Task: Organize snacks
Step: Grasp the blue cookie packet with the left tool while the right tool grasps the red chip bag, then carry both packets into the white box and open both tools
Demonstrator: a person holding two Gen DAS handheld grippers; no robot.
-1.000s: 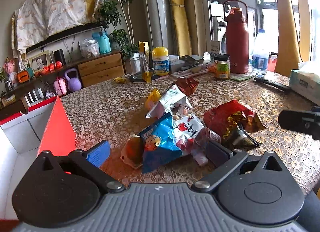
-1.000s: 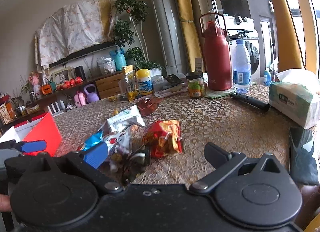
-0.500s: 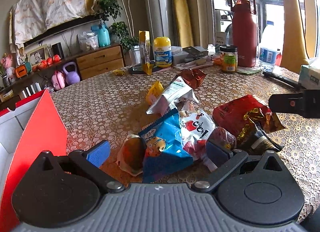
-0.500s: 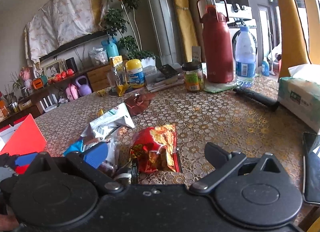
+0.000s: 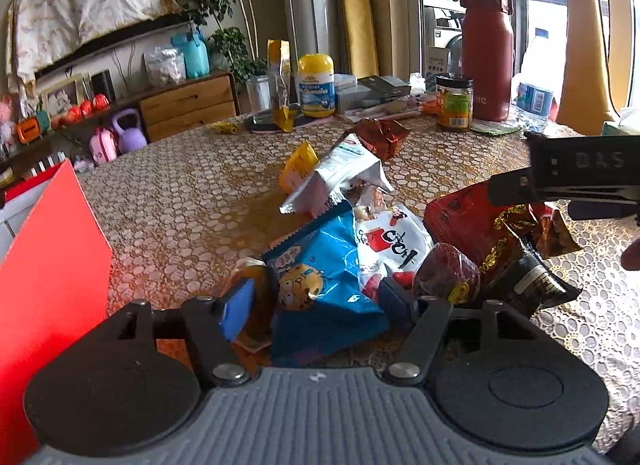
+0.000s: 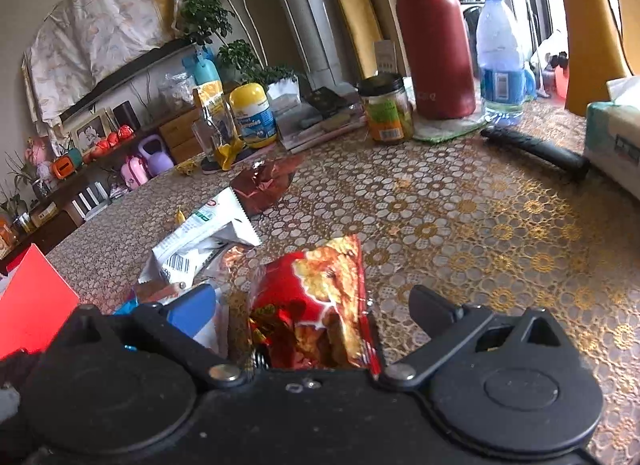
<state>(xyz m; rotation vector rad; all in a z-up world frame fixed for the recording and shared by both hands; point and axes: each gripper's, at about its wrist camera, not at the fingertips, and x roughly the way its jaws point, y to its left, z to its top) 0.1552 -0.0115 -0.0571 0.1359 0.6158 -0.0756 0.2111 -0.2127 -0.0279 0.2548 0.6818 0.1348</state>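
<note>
A pile of snack packets lies on the patterned tablecloth [image 5: 168, 201]. In the left wrist view my left gripper [image 5: 316, 303] is low over the pile and its jaws are closing. A blue cartoon bag [image 5: 320, 285] and an orange packet [image 5: 252, 277] lie between the jaws, and the pads do not clearly press on them. A white-and-red packet [image 5: 394, 245] and a dark red sweet [image 5: 448, 273] lie just to the right. My right gripper [image 6: 314, 311] stands open astride a red-and-gold bag [image 6: 316, 289]. Its black body [image 5: 580, 181] shows over the red bag [image 5: 460, 221].
A red-flapped box [image 5: 52, 265] stands at the left table edge. A white torn packet [image 6: 204, 233] and a brown foil packet [image 6: 260, 189] lie farther back. At the back are a red flask [image 6: 432, 45], a water bottle [image 6: 500, 61], a jar [image 6: 386, 109] and a yellow-lidded tub [image 6: 252, 113]. A black handle [image 6: 536, 153] and a tissue pack [image 6: 616, 141] lie right.
My left gripper came closer and lower onto the pile, and its jaws narrowed around the blue bag. My right gripper slid left until the red-and-gold bag lay between its fingers.
</note>
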